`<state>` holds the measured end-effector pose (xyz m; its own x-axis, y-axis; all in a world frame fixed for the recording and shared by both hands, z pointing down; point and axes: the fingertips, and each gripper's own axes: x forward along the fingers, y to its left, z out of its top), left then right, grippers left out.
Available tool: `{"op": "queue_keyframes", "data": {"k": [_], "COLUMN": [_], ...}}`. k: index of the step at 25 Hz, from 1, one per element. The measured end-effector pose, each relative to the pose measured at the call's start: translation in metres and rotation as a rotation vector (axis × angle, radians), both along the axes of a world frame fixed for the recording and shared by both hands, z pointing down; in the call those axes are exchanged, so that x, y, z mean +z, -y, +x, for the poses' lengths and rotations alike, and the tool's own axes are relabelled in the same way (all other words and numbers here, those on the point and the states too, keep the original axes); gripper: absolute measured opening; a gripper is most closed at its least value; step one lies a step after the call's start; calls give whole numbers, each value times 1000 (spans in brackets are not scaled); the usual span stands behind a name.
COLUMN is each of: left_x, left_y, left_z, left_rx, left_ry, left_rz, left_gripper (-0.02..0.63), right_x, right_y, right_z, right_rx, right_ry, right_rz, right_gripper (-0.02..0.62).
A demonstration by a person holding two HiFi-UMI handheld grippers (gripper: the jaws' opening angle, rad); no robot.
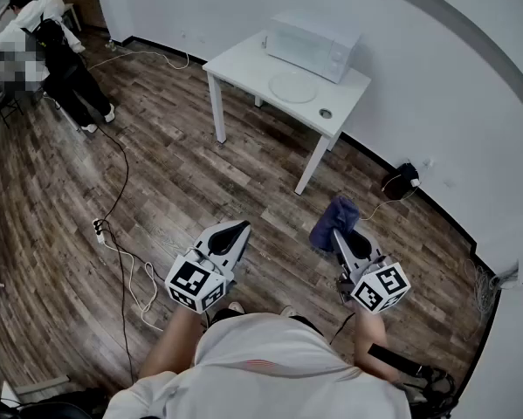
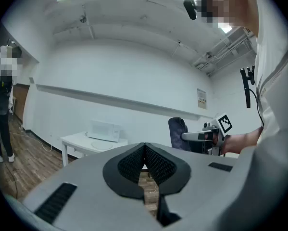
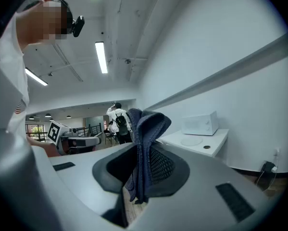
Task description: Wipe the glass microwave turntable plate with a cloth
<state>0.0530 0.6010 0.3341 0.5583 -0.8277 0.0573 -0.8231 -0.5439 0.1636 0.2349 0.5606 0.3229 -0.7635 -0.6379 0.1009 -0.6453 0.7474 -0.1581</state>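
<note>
The round glass turntable plate (image 1: 293,85) lies on a white table (image 1: 237,63) far ahead, in front of a white microwave (image 1: 312,45). My right gripper (image 1: 337,230) is shut on a dark blue cloth (image 1: 332,222), which stands folded up out of its jaws (image 3: 144,129). My left gripper (image 1: 233,235) is shut with nothing in it; its jaws meet at the tips (image 2: 144,154). Both grippers hover over the wooden floor, well short of the table. The plate (image 3: 191,141) and the microwave (image 3: 200,123) also show small in the right gripper view, and the microwave (image 2: 104,129) in the left gripper view.
A small round ring (image 1: 325,113) sits near the table's front right corner. Cables and a power strip (image 1: 99,228) trail over the floor at left. A person (image 1: 58,58) with a backpack stands at far left. A dark object (image 1: 404,178) lies by the right wall.
</note>
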Motion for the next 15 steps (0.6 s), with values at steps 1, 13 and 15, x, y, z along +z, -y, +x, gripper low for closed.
{"op": "queue_keyframes", "data": {"k": [1,13,15], "left_x": [0,26,31], "left_y": [2,-1,3], "left_z": [-8,-77,-77], "left_rx": [4,38,46], "left_ry": [-2,-11,-11], "left_rz": [0,-29,-33], "left_gripper": [11,11,11], "right_x": [-1,9,11], "right_y": [2,-7,-1], "right_z": [-7,-73,-75], "right_rx": [7,37,41], "right_ry": [0,-53,-49], "right_rz": [3,4,-5], "right_gripper": [61,61,61]}}
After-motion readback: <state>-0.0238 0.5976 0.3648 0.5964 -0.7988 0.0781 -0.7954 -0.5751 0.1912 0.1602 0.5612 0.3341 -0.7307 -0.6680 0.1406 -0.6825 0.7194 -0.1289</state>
